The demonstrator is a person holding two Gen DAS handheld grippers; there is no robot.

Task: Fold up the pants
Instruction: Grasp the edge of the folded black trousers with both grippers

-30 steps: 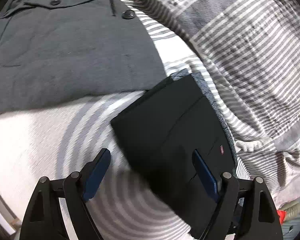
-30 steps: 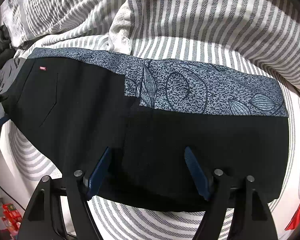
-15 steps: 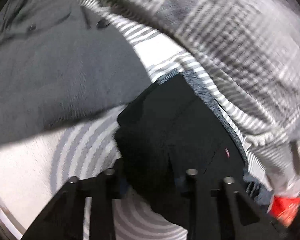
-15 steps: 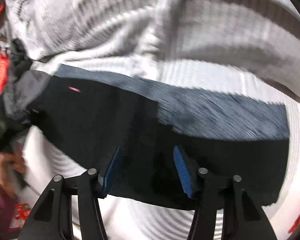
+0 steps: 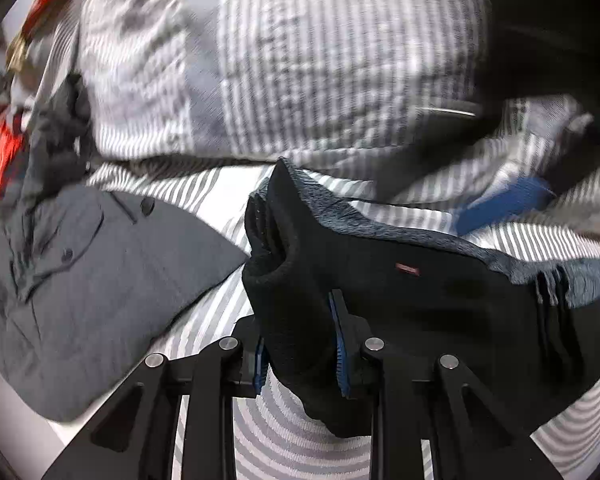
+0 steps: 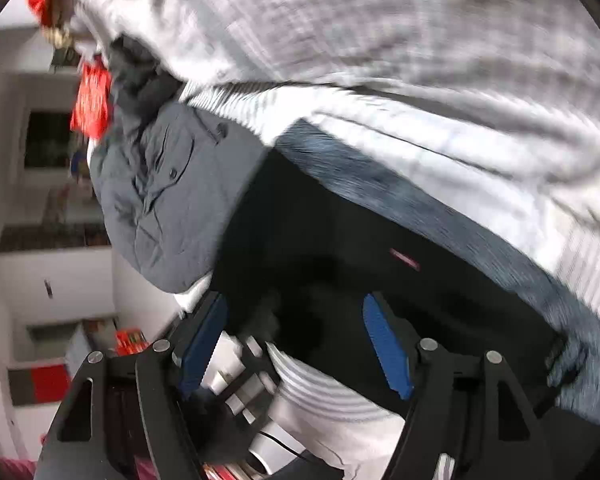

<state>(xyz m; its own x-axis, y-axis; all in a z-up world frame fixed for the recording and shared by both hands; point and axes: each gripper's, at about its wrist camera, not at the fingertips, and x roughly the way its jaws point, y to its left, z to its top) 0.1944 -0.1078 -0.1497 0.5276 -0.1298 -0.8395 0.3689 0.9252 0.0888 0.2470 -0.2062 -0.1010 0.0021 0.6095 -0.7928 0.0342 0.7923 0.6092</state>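
Pants [image 5: 400, 292], black and folded, lie on the striped bed [image 5: 228, 308]; left tongs [image 5: 300, 344] clamp their edge; right tongs [image 6: 296, 344] gape apart above them; a grey jacket [image 5: 100, 272] lies just beside.

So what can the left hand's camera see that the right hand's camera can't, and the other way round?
Only the left view shows the left gripper shut on a bunched corner of the pants, and a blue object on the bedding. Only the right view shows the right gripper, open over the pants' edge, and shelves beside the bed. Both show the pants, their red tag, the grey jacket and the striped bedding.
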